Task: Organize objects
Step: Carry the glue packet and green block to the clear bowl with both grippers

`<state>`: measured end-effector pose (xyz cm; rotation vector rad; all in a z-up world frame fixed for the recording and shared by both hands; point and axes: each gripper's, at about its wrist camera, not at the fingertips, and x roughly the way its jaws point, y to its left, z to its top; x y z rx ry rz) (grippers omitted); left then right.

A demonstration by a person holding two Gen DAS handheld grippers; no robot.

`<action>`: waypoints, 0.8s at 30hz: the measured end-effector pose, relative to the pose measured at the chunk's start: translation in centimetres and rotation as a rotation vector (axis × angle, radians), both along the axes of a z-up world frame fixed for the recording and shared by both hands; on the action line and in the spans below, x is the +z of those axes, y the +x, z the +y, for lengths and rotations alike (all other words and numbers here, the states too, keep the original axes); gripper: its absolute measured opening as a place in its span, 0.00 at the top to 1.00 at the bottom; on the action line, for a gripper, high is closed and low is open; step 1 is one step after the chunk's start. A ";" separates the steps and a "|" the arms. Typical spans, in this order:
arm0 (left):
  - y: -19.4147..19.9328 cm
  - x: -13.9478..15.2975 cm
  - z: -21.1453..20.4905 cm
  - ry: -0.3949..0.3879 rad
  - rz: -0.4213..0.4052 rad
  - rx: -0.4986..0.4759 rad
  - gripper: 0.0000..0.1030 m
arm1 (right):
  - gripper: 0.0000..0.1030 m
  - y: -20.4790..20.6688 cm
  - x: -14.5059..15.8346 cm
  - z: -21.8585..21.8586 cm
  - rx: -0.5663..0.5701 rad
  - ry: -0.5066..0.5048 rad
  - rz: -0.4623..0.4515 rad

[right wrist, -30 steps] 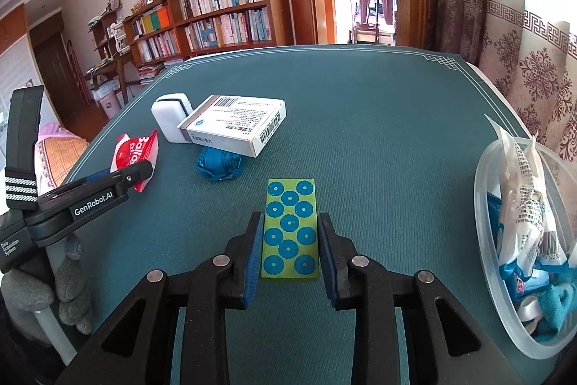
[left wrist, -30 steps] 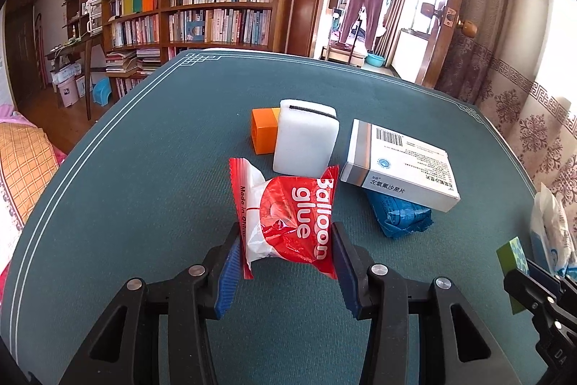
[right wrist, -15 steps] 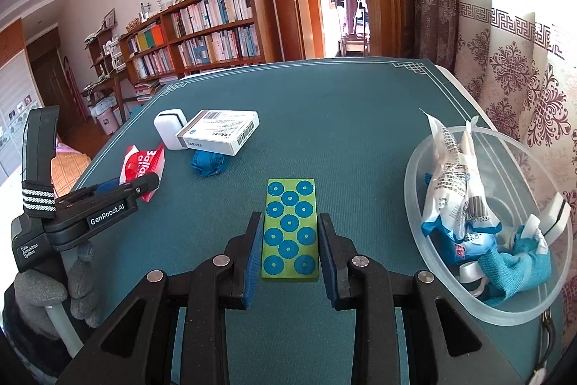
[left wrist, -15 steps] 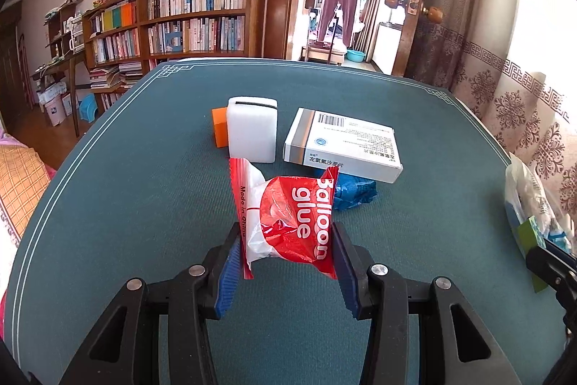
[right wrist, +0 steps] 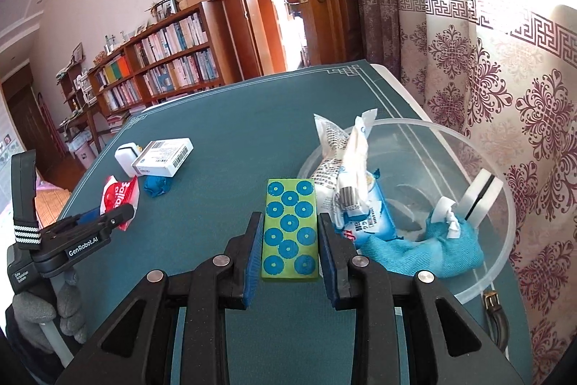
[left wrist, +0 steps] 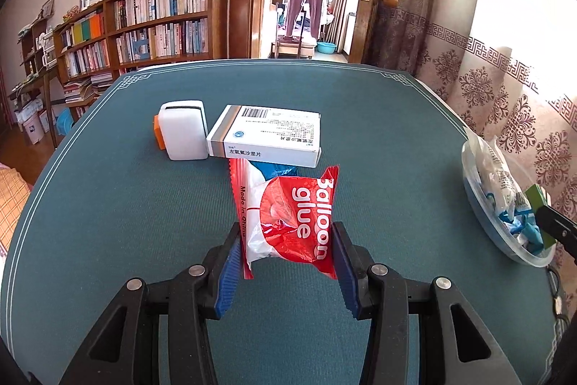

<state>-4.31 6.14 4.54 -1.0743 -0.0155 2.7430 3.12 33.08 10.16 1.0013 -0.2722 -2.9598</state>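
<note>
The red-and-white balloon glue packet (left wrist: 288,222) is clamped between the blue pads of the left gripper (left wrist: 286,262), lifted clear of the green table (left wrist: 126,204). It is judged light, soft and crinkly, with a slick film that could slide; it is taken by its two side edges, which seems a sound place. The green block with blue dots (right wrist: 290,230) is pinched by its long sides in the right gripper (right wrist: 290,240) and is judged stiff, light and easy to keep square. Both grippers are pointed forward and tilted downward over the table. In the right wrist view the clear plastic bowl (right wrist: 497,262), already holding wrapped packets and a blue cloth (right wrist: 425,249), lies at about two o'clock, just beside the block. The white medicine box (left wrist: 267,139), white container (left wrist: 184,130) and blue bundle (right wrist: 157,186) are left on the table at about twelve o'clock of the left gripper.
</note>
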 end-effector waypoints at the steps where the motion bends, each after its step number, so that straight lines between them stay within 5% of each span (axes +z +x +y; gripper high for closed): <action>1: 0.1 0.1 0.3 -0.002 0.002 -0.008 0.52 | 0.71 0.1 0.1 0.5 -0.011 0.004 0.004; 11: 1.2 0.7 3.9 -0.015 0.008 -0.092 0.52 | 0.70 0.2 -0.1 5.4 -0.129 0.022 0.014; 24: 2.0 1.5 8.9 -0.040 0.016 -0.191 0.52 | 0.69 1.3 -1.5 7.5 -0.119 0.058 0.017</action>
